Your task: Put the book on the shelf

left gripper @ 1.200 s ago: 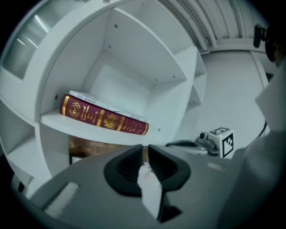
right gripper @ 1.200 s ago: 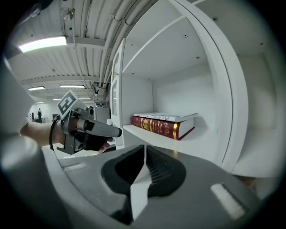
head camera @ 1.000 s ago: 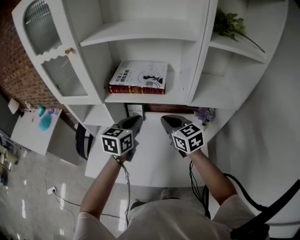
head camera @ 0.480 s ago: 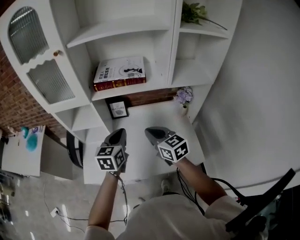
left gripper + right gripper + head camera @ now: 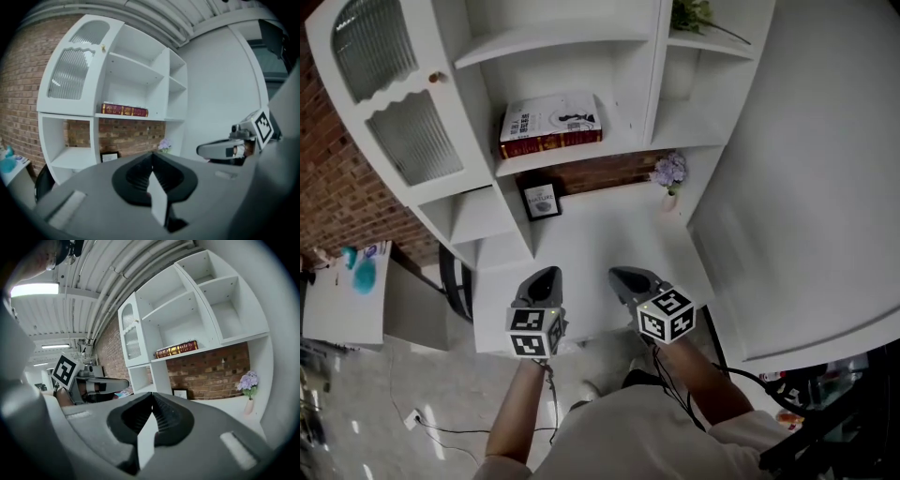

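Bright, even light casts faint shadows; a ceiling lamp (image 5: 35,289) glares in the right gripper view, the glossy floor (image 5: 356,412) shows reflections, and both gripper views curve into dark, blurred edges.

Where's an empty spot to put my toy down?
The desk is bare in the middle, in front of the picture frame and the flower vase. The shelf above the book is empty, and there's a free strip right of the book. Busiest: the desk's back edge and the corner by the plant.
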Demonstrator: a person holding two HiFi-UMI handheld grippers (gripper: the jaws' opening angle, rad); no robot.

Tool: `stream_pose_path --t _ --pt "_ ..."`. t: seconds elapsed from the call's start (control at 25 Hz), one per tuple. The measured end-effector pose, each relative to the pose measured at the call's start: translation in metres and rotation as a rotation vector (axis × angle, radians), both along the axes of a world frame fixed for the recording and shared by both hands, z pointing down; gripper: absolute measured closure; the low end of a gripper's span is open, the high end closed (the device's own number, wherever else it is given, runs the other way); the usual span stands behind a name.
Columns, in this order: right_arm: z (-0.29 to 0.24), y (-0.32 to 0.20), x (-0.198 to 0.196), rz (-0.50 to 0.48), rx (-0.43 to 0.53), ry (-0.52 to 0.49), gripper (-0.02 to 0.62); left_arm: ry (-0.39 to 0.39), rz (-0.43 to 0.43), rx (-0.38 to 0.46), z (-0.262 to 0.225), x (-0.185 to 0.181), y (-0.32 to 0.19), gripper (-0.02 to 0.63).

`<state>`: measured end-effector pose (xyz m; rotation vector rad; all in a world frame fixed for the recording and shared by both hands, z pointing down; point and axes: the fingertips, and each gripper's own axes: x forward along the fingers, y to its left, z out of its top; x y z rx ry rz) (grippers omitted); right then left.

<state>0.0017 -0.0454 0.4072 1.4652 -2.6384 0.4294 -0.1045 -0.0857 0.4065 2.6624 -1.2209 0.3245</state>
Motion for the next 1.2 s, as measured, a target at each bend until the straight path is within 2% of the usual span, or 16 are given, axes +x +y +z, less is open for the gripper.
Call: stream_pose_path --t 0.2,0.44,0.56,1.2 --pt "-0.009 0.015 0.012 0.022 0.022 -0.016 0.594 -0.006 -0.029 0.011 -0.006 -0.002 0.022 0.598" --pt "-0.007 0.035 0.017 -0.054 0.043 0.02 0.594 0.006 -0.058 -0.027 0.003 0.005 0.041 0.598" --pt "-0.001 0.037 0.024 -0.048 0.018 -0.01 0.594 -0.014 -0.056 -0.039 0.012 0.01 0.048 0.598" --pt "-0.01 0.027 0.03 -0.072 0.025 -0.037 0.594 -0.027 -0.069 -0.033 0.013 0.02 0.041 0.598"
